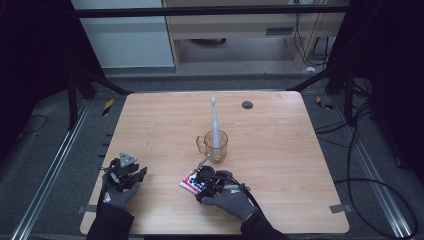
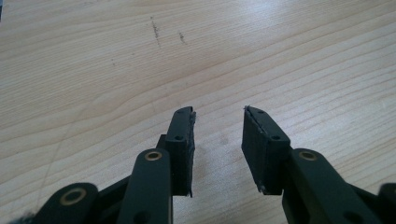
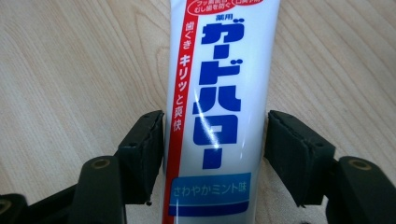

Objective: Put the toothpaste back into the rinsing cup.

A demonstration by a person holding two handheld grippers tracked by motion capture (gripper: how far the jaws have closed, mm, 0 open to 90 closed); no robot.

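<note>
Our right claw (image 3: 212, 154) stands spread wide astride the toothpaste tube (image 3: 219, 93), one black pad at each flank. The pad at 9 o'clock sits against or nearly against the tube's red edge; the pad at 3 o'clock stands just clear, with a strip of table between. Nothing is pinched yet.

In the high view the tube lies flat on the wooden table (image 1: 280, 150) under our right hand, at 7 o'clock of the amber cup (image 1: 216, 145) and near it.

We judge the tube light and soft: a glossy plastic skin, white with blue lettering and a red stripe, that will dent under pressure and may slide on smooth pads. A hard squeeze in the belly could push paste toward the cap, so we would close gently across the width, where the pads now stand, toward the flat crimped end, where the tube is stiffer and flatter. Lying flat, it offers only thin edges, so the pads must ride low against the table.

The cup looks like clear, rigid amber plastic with a handle at 9 o'clock; a pale toothbrush (image 1: 214, 120) stands upright in it, slim and stiff, its head toward 12 o'clock.

Our left claw (image 2: 218, 140) rests well apart at 9 o'clock, pads parted and empty over bare, matt wood grain with a few dark scuffs.
</note>
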